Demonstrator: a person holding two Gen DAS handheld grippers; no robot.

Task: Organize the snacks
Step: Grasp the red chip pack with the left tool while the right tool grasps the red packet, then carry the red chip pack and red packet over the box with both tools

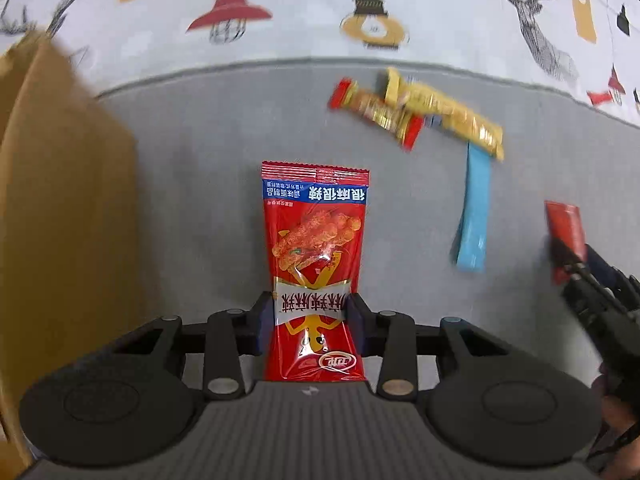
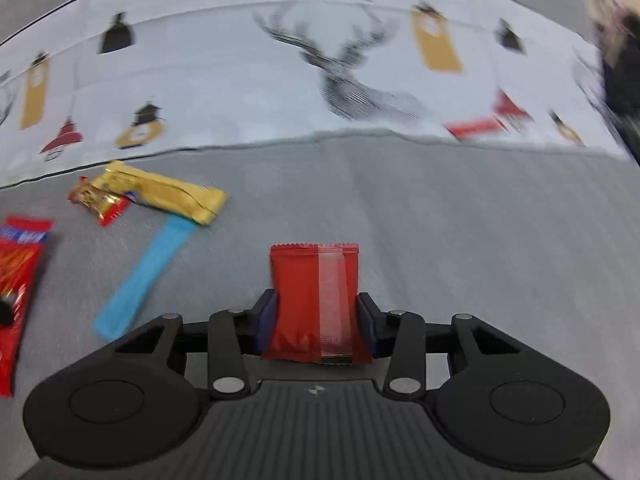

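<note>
My left gripper (image 1: 312, 312) pinches a red spicy-strip packet (image 1: 316, 248); cardboard box (image 1: 60, 200) left, blue wrapper (image 1: 474, 208) right on grey cloth (image 1: 200, 180).

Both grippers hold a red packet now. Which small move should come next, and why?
Probably carry the long red packet, pinched in the left gripper, toward the cardboard box at its left; the right gripper already clamps the small red packet.

A grey cloth (image 1: 208, 184) meets a patterned cloth (image 1: 304, 20) printed with lamps and deer.
</note>
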